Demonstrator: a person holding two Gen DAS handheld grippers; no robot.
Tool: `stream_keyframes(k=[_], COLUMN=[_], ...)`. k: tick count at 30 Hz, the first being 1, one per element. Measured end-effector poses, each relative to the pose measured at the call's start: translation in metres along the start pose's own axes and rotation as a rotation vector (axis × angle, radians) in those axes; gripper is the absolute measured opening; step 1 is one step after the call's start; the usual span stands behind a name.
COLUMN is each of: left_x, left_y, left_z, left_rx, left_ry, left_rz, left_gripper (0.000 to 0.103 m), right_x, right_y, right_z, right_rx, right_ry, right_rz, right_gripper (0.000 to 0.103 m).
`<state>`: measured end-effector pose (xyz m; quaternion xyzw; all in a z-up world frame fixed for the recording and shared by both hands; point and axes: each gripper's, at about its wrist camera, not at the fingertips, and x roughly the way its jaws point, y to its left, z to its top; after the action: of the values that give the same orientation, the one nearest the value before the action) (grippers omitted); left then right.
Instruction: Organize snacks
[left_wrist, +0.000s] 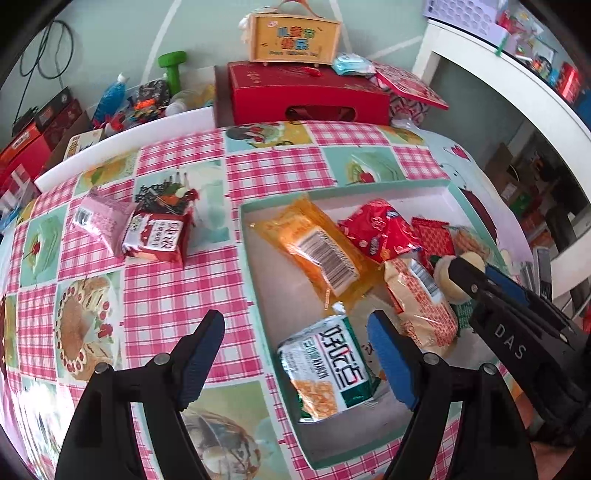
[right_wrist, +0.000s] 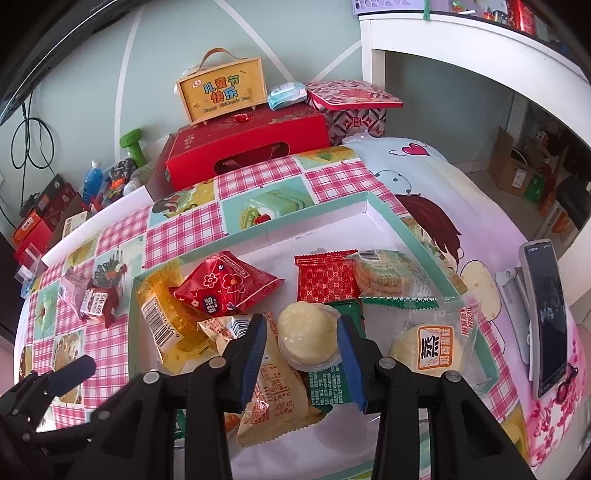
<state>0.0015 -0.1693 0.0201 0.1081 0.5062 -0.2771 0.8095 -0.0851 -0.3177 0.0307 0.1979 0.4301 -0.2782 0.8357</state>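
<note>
My left gripper (left_wrist: 293, 325) hangs open over the near end of the shallow teal-rimmed box (left_wrist: 343, 192). A green and white snack pack (left_wrist: 325, 373) lies flat in the box below its spread fingers, untouched. My right gripper (right_wrist: 301, 326) is shut on a pale round cake in clear wrap (right_wrist: 308, 334), which sits on top of a beige packet (right_wrist: 275, 398) in the box. Also in the box are an orange pack (left_wrist: 314, 247), a red flowered pack (right_wrist: 225, 286) and a red square sachet (right_wrist: 325, 280). A pink pack (left_wrist: 99, 218) and a dark red pack (left_wrist: 159, 236) lie on the checked tablecloth to the left.
A steamed-cake pack (right_wrist: 432, 347) leans on the box's right wall. A phone on a stand (right_wrist: 546, 317) sits at the table's right edge. Red gift boxes (left_wrist: 306, 92) and a yellow case (left_wrist: 293, 37) stand behind the table, with a white shelf (right_wrist: 461, 40) at right.
</note>
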Motion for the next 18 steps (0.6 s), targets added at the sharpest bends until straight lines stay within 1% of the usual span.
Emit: stream_keyframes(k=[1, 3, 4, 5, 6, 9, 12, 13, 14, 15, 16, 17, 18], left_x=[0.0, 0.001, 0.003, 0.004, 0.005, 0.008, 0.011, 0.011, 0.011, 0.011, 0.011, 0.011, 0.012], left_y=[0.005, 0.015, 0.021, 0.026, 0.032, 0.048, 0.06, 0.063, 0.065, 0.067, 0.069, 0.071, 0.073], left_z=[0.001, 0.002, 0.002, 0.002, 0.001, 0.001, -0.001, -0.001, -0.001, -0.001, -0.001, -0.002, -0.002], left_rx=[-0.02, -0.068, -0.094, -0.115, -0.136, -0.192, -0.227, -0.233, -0.239, -0.246, -0.254, -0.261, -0.268], left_ry=[0.0, 0.003, 0.005, 0.008, 0.01, 0.019, 0.025, 0.025, 0.025, 0.025, 0.026, 0.025, 0.026], left_rz=[0.008, 0.037, 0.055, 0.073, 0.093, 0.142, 0.164, 0.173, 0.182, 0.192, 0.2, 0.205, 0.208], left_gripper=[0.08, 0.081, 0.082, 0.085, 0.088, 0.089, 0.089, 0.09, 0.091, 0.096, 0.099, 0.1, 0.1], right_x=[0.0, 0.0, 0.0, 0.0, 0.0, 0.001, 0.002, 0.002, 0.002, 0.002, 0.001, 0.001, 0.0], right_y=[0.001, 0.002, 0.004, 0.005, 0.006, 0.01, 0.014, 0.016, 0.017, 0.019, 0.021, 0.023, 0.025], right_z=[0.0, 0.0, -0.001, -0.001, -0.001, -0.001, -0.002, -0.002, -0.002, -0.002, -0.003, -0.003, -0.003], right_rx=[-0.002, -0.006, -0.012, -0.016, -0.021, -0.036, -0.047, -0.051, -0.055, -0.059, -0.063, -0.07, -0.076], right_ry=[0.001, -0.002, -0.003, -0.004, -0.004, -0.005, -0.009, -0.01, -0.012, -0.013, -0.014, -0.017, -0.018], right_rz=[0.0, 0.001, 0.002, 0.003, 0.004, 0.01, 0.011, 0.014, 0.016, 0.018, 0.019, 0.022, 0.026], right_gripper=[0.048, 0.061, 0.063, 0.067, 0.07, 0.079, 0.086, 0.088, 0.09, 0.094, 0.096, 0.1, 0.101])
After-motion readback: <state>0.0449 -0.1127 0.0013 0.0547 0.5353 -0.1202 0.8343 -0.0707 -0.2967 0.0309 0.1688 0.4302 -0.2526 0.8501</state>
